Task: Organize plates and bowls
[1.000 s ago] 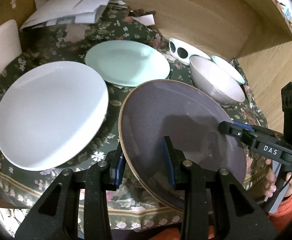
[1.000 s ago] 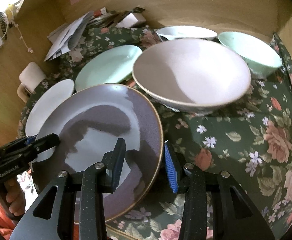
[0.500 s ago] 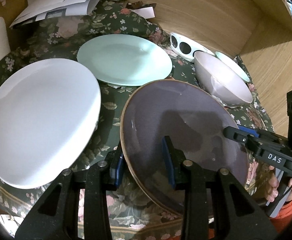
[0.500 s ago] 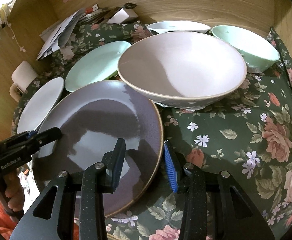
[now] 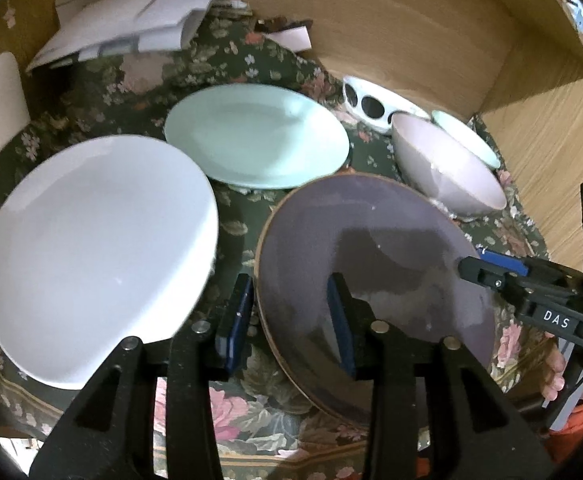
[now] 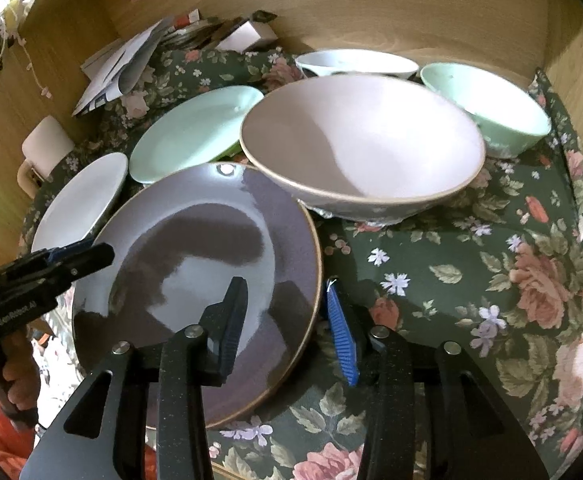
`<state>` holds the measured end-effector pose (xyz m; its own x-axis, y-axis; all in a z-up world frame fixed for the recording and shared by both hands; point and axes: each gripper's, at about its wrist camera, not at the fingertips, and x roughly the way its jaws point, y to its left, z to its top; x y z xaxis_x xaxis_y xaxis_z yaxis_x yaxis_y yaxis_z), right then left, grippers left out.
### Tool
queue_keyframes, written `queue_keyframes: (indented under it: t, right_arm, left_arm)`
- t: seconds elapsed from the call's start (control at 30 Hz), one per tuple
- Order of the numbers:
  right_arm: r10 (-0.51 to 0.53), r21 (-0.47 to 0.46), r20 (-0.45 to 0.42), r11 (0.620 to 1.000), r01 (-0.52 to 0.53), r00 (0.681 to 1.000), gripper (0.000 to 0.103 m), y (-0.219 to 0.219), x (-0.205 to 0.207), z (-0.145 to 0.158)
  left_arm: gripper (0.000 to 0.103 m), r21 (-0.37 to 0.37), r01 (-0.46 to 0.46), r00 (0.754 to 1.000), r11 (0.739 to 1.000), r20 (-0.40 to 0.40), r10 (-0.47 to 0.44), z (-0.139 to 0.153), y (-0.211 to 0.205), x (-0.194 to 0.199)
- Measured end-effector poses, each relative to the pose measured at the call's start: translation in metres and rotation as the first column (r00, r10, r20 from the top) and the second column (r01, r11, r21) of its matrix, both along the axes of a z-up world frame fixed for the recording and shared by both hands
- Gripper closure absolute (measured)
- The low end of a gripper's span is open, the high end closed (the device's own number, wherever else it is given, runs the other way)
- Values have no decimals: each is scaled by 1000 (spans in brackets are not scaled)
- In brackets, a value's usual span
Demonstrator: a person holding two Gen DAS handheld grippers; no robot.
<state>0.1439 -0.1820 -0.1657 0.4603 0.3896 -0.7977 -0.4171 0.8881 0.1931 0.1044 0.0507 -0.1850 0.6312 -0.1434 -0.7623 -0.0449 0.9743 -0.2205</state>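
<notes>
Your left gripper [image 5: 291, 320] straddles the left rim of the purple plate [image 5: 371, 264] at lower centre, and its jaws have just been opening: the rim sits between the pads with a gap on either side, where a second ago they sat closer. Your right gripper [image 6: 287, 320] brackets the opposite rim, jaws likewise easing apart. The plate now looks set down on the bench [image 6: 451, 280], beside the white plate [image 5: 99, 256] at left, the green plate [image 5: 255, 144] and pink bowl [image 6: 363, 140] beyond. Stacking probably remains.
</notes>
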Motion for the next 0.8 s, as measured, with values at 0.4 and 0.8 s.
queue_keyframes:
  t: [0.4, 0.8]
  right_arm:
    - [40, 21, 128, 999, -43, 991, 60, 19, -11, 40]
    - [186, 37, 194, 980, -196, 963, 50, 83, -8, 60]
  left_arm:
    - [39, 42, -22, 990, 999, 142, 16, 40, 4, -20]
    - [21, 71, -148, 968, 986, 214, 130, 61, 49, -38]
